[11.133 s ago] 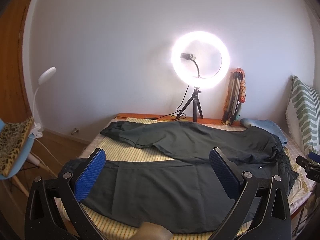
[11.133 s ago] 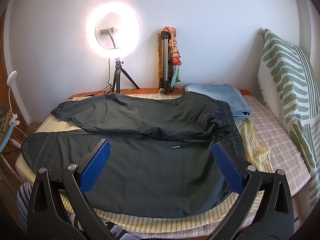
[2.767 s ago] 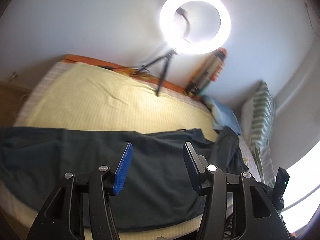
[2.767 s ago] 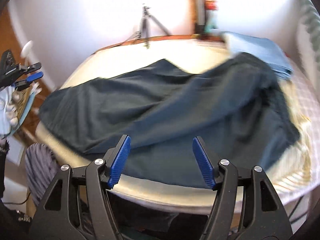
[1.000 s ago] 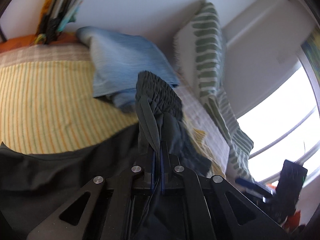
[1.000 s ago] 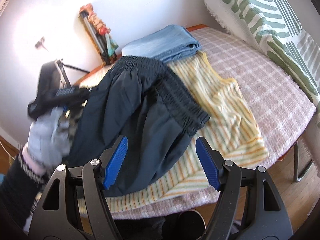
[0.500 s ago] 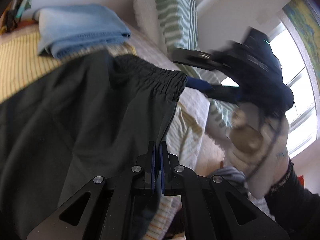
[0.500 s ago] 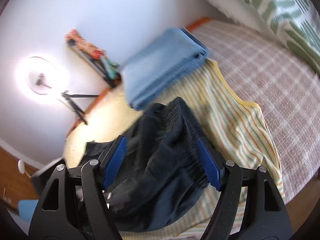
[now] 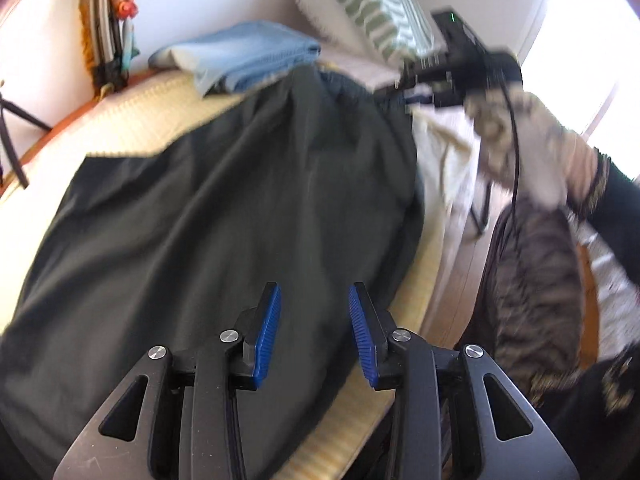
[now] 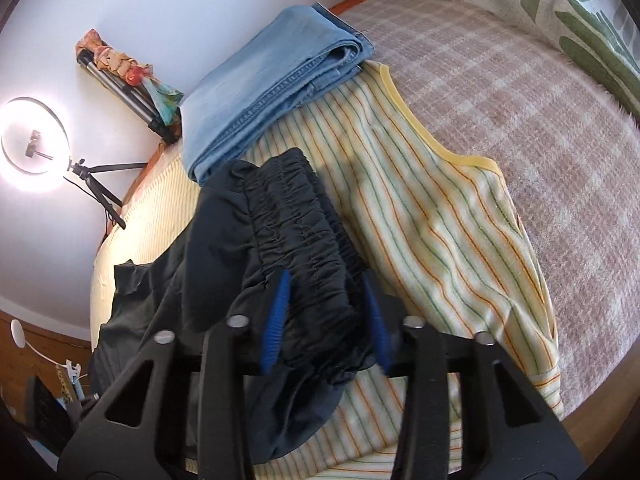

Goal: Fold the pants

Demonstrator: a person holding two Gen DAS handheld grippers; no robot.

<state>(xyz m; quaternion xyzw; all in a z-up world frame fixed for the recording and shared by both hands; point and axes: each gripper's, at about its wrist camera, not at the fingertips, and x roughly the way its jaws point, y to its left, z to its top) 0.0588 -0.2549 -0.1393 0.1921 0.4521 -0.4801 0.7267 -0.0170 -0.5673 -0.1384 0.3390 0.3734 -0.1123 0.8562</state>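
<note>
Dark pants [image 9: 224, 208] lie spread on the bed's striped yellow sheet [image 10: 420, 220]. My left gripper [image 9: 315, 332] hovers over the pants near the bed's front edge. Its jaws are opening, and nothing is between the blue pads [image 9: 268, 332]. In the right wrist view the gathered elastic waistband [image 10: 296, 224] is bunched between the pads of my right gripper [image 10: 325, 320]. Its jaws are closing on that cloth. In the left wrist view a gloved hand [image 9: 520, 136] holds that gripper at the waistband end, blurred.
Folded blue jeans [image 10: 272, 72] lie just beyond the waistband, by the wall. A green-patterned pillow [image 10: 560, 8] rests on the plaid blanket [image 10: 520, 100] to the right. A ring light [image 10: 32, 144] and a folded tripod [image 10: 120, 80] stand at the far edge.
My left gripper let go of the pants and its jaws parted as it swung over the spread cloth. My right gripper came down onto the waistband and its jaws narrowed around it.
</note>
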